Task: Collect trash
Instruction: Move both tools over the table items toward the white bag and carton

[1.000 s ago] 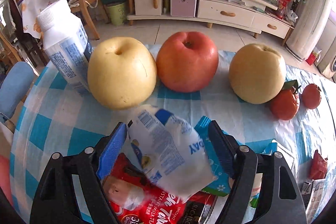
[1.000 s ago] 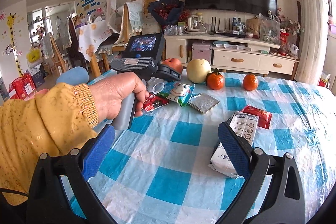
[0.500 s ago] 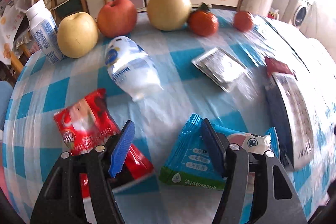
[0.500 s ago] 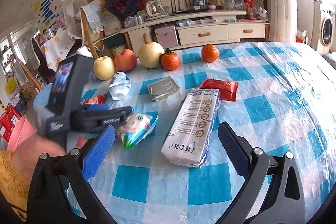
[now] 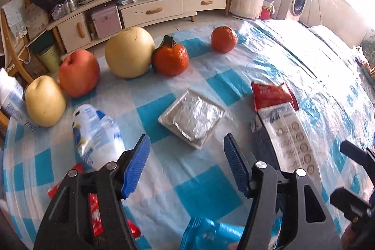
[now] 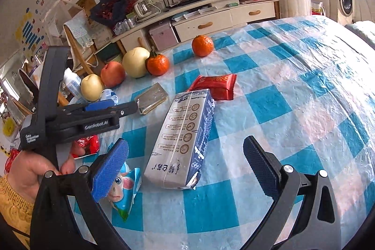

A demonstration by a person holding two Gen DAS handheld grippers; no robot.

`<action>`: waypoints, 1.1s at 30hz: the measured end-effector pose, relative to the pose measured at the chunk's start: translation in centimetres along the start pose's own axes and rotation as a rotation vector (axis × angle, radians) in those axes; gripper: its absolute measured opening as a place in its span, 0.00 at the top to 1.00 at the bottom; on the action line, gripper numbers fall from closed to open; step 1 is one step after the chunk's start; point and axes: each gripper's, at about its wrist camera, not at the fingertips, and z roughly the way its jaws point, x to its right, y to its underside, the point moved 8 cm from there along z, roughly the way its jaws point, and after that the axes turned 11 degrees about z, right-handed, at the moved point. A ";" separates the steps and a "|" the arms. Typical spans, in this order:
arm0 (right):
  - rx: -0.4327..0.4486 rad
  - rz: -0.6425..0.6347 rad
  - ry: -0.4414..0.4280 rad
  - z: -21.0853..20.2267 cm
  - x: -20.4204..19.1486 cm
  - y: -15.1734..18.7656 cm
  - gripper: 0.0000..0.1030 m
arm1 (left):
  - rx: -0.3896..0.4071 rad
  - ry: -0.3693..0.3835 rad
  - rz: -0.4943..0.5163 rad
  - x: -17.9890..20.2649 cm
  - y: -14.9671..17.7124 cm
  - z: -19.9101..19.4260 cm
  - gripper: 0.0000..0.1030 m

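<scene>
Well, five round fruits lined the desk's [image 6: 304, 90] far edge: two pale pears [image 5: 129, 52], one apple [image 5: 78, 73], two dimpled oranges [image 5: 170, 59]. Mid-desk lay a boxy milk carton [image 6: 185, 135], crinkly foil pack [image 5: 192, 117] and glossy red wrapper [image 6: 216, 86]. Left gripper [image 5: 187, 163] and right gripper [image 6: 185, 170] both had jaws apart, empty, the left's having just narrowed.

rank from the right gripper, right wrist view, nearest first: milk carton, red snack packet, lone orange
1. milk carton, lying flat just ahead of the open right gripper.
2. red snack packet, just past the carton's far end.
3. lone orange, far back near the table's edge.
</scene>
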 end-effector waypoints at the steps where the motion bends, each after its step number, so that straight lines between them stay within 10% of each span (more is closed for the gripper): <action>1: 0.006 0.002 0.007 -0.1 0.2 -0.1 0.04 | 0.003 0.018 -0.006 0.0 -0.5 0.4 0.36; 13: 0.085 0.032 0.012 -1.9 1.1 -1.5 0.04 | -0.040 0.173 0.163 8.8 -8.5 6.6 0.36; 20: 0.053 0.030 0.014 -1.0 1.0 -1.3 0.04 | -0.153 0.154 0.194 9.2 -6.2 9.4 0.37; 33: 0.017 0.012 -0.006 -0.3 0.3 -0.7 0.04 | -0.164 0.111 0.133 3.3 4.0 1.5 0.37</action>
